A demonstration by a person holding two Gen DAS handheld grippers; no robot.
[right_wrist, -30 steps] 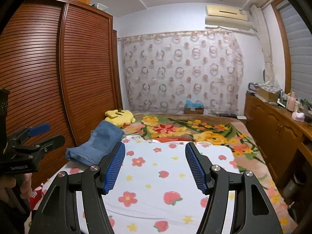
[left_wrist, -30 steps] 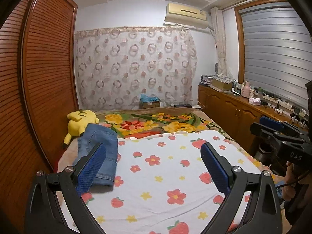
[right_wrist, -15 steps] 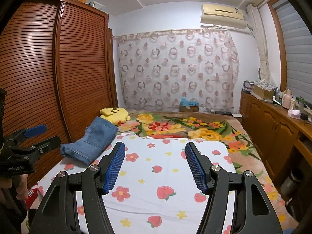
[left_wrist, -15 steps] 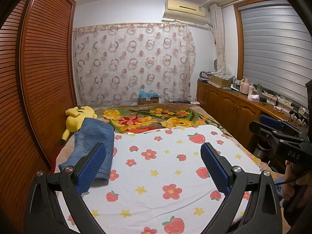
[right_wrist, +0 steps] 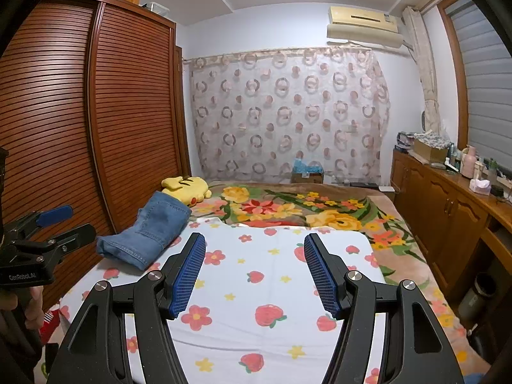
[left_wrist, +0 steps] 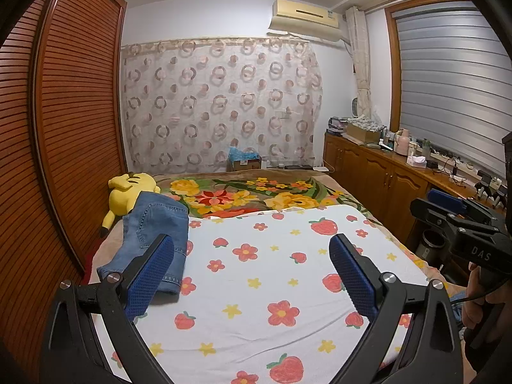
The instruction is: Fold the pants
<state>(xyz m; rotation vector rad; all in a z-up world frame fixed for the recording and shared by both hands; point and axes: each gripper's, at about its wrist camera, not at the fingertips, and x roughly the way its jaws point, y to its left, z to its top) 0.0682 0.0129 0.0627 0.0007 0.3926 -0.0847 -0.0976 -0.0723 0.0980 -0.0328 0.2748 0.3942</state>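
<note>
A wide bed (left_wrist: 368, 220) fills the middle of the room, with a slatted wooden wardrobe (left_wrist: 73, 121) along its left side and a low wooden cabinet (left_wrist: 377, 176) crowded with small items along the right. At the far end a curtain printed with rings (left_wrist: 220, 105) hangs across the wall, and an air conditioner (left_wrist: 304, 19) is mounted above it. The far half of the bed carries a brown blanket with large yellow and red flowers (left_wrist: 256, 192); the near half is covered by a white sheet printed with strawberries and flowers (left_wrist: 275, 275). The folded jeans (left_wrist: 153, 233) lie as a compact blue bundle at the left edge of the bed, partly on the white sheet, with their far end just beside or against a yellow plush toy (left_wrist: 128, 188) that rests near the wardrobe. The left gripper (left_wrist: 252, 252) hangs above the near part of the sheet with its blue-padded jaws spread wide and nothing between them; its left finger overlaps the near end of the jeans in the picture, but whether it touches them cannot be told. The right gripper (right_wrist: 254, 256) also hangs over the sheet, jaws apart at a moderate width and empty, well clear of the jeans (right_wrist: 150, 230). A hand (left_wrist: 480, 300) grips the right tool's handle at the right edge of the left wrist view.
</note>
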